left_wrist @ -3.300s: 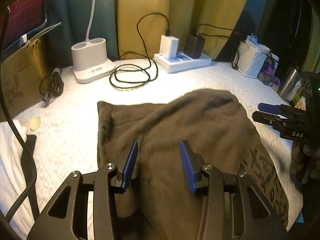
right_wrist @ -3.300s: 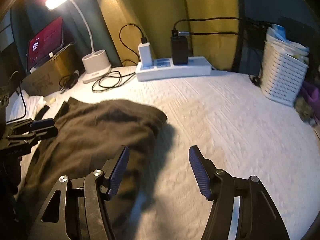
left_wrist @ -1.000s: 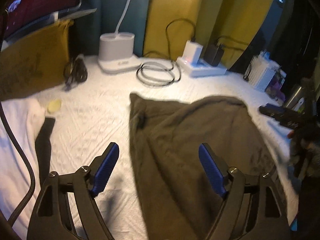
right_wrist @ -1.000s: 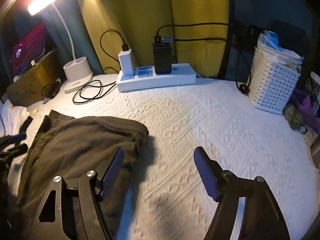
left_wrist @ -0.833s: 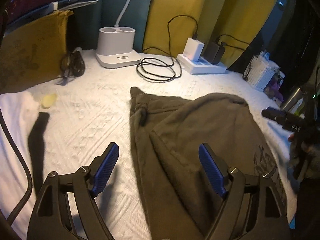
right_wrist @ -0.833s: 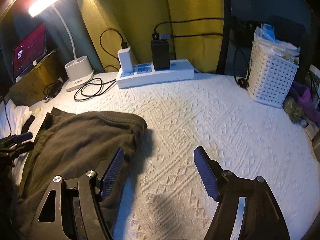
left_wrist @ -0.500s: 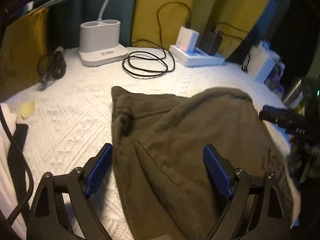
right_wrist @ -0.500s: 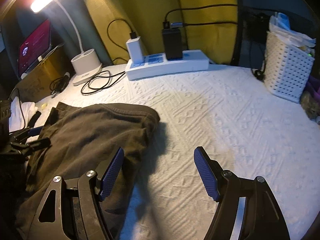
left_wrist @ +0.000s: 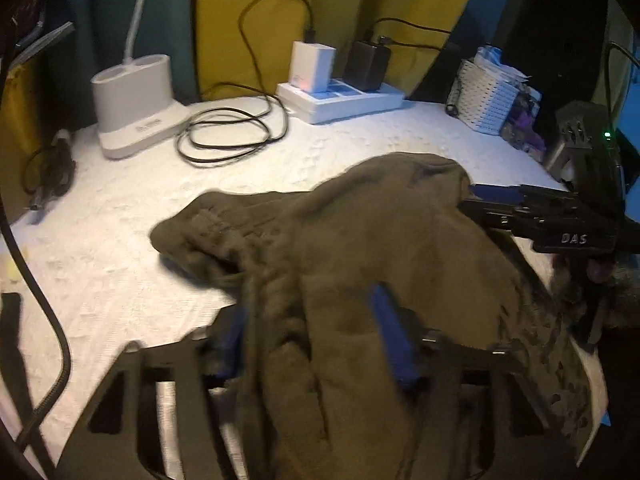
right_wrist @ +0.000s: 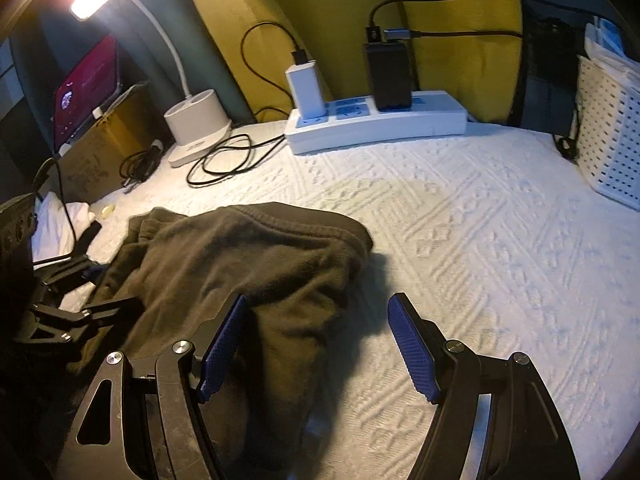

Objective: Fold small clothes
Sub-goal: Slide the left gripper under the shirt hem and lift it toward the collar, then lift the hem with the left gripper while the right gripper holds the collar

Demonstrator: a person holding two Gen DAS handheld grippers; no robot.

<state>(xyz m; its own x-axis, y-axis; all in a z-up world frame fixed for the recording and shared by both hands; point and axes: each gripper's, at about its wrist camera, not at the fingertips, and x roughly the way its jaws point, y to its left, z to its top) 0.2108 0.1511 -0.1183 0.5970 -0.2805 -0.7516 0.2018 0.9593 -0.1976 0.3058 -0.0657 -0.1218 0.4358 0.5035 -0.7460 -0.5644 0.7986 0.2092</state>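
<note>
An olive-brown fleece garment (left_wrist: 360, 240) lies rumpled on the white textured bedspread (right_wrist: 480, 240). My left gripper (left_wrist: 308, 332) is low over its near left part. Its jaws are closing, and a ridge of cloth is gathered between the blue pads (left_wrist: 390, 332), touching both. In the right wrist view the left gripper (right_wrist: 104, 284) shows at the garment's (right_wrist: 248, 264) left side. My right gripper (right_wrist: 316, 344) stands open at the garment's right edge, left finger over the cloth, right finger over the bedspread. From the left wrist view the right gripper (left_wrist: 480, 200) reaches the far right corner.
At the back stand a white lamp base (left_wrist: 136, 116), a coiled black cable (left_wrist: 228, 136) and a power strip (right_wrist: 376, 124) with chargers. A white basket (right_wrist: 612, 136) sits far right. A cardboard box (right_wrist: 100, 152) and white cloth (right_wrist: 56, 220) lie left.
My left gripper came down over the garment and its jaws narrowed, bunching the cloth between them. The right gripper sank toward the garment's right edge, still wide.
</note>
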